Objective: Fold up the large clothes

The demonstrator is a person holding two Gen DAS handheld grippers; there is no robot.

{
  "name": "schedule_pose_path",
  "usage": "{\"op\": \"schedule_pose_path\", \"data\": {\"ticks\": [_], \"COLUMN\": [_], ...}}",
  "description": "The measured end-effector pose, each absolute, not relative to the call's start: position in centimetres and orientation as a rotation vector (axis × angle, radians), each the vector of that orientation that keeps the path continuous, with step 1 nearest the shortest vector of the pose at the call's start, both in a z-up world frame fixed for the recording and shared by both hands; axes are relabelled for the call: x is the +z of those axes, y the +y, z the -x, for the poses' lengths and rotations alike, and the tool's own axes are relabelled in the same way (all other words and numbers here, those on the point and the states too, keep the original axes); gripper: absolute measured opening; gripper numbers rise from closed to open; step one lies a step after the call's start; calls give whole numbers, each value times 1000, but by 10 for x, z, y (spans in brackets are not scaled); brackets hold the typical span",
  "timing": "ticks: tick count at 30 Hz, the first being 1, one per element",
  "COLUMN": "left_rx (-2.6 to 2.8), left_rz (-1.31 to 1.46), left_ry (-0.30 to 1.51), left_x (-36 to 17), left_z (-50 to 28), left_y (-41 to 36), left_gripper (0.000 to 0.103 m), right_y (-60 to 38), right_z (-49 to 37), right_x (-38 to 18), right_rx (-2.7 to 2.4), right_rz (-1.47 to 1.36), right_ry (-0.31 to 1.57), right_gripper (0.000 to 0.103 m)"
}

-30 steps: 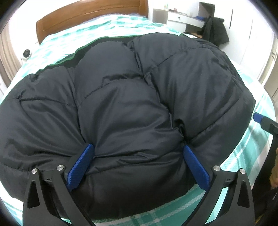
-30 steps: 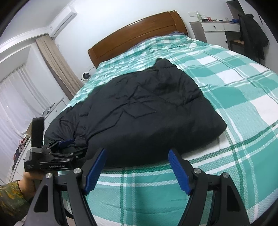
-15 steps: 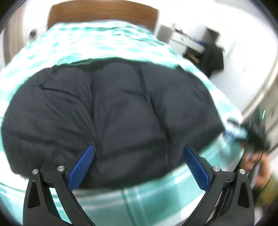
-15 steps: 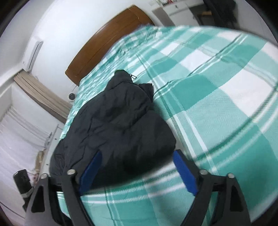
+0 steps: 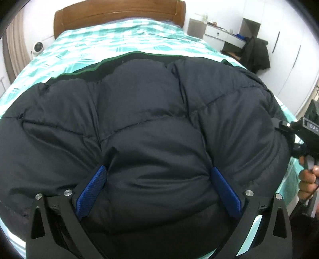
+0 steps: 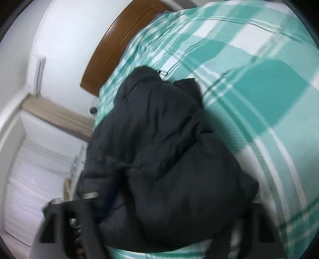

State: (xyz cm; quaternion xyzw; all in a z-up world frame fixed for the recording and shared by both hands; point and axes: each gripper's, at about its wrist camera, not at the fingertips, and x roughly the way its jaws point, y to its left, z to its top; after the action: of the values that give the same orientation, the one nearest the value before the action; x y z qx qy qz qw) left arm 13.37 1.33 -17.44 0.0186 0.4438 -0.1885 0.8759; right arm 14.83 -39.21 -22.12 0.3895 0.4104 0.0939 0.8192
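Jacket count: one dark puffer jacket (image 5: 151, 127), bundled on the one bed with its teal-and-white checked cover (image 5: 111, 37), wooden headboard (image 5: 119, 14) behind. Two grippers in play. Left gripper (image 5: 159, 191) spread wide, both blue pads (image 5: 90, 191) pushed into the padded near edge of the jacket, a fat bulge of it filling the gap between them. Right gripper (image 6: 175, 225) has just been closing; its view is badly smeared, the jacket's near corner sits between its dark fingers (image 6: 83, 225), and whether the pads actually pinch it can't be made out. A hand (image 5: 307, 183) grips that tool at the jacket's right edge.
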Motion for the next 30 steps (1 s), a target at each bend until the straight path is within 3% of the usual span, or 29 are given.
{"op": "schedule_pose_path", "data": {"ticks": [1, 2, 6, 9, 18, 25, 30], "left_rx": [-396, -396, -405, -481, -761, -949, -788], "left_rz": [-40, -42, -11, 131, 461, 243, -87], "left_ry": [930, 932, 975, 1010, 880, 948, 1024], "left_x": [-174, -174, -166, -139, -24, 10, 9], "left_z": [-134, -134, -144, -149, -180, -198, -209], "left_y": [13, 14, 12, 41, 150, 95, 56], "left_gripper": [102, 102, 101, 95, 102, 102, 102], "right_y": [-388, -380, -342, -309, -154, -76, -49], "right_z": [-146, -143, -138, -140, -129, -104, -88], "right_x": [-209, -191, -130, -92, -36, -57, -69], "right_rx": [198, 201, 233, 263, 407, 509, 513], "right_rz": [-803, -743, -553, -437, 46, 326, 522], "right_ry": [856, 824, 722, 667, 559, 530, 460], "right_gripper": [32, 30, 30, 30, 30, 30, 30]}}
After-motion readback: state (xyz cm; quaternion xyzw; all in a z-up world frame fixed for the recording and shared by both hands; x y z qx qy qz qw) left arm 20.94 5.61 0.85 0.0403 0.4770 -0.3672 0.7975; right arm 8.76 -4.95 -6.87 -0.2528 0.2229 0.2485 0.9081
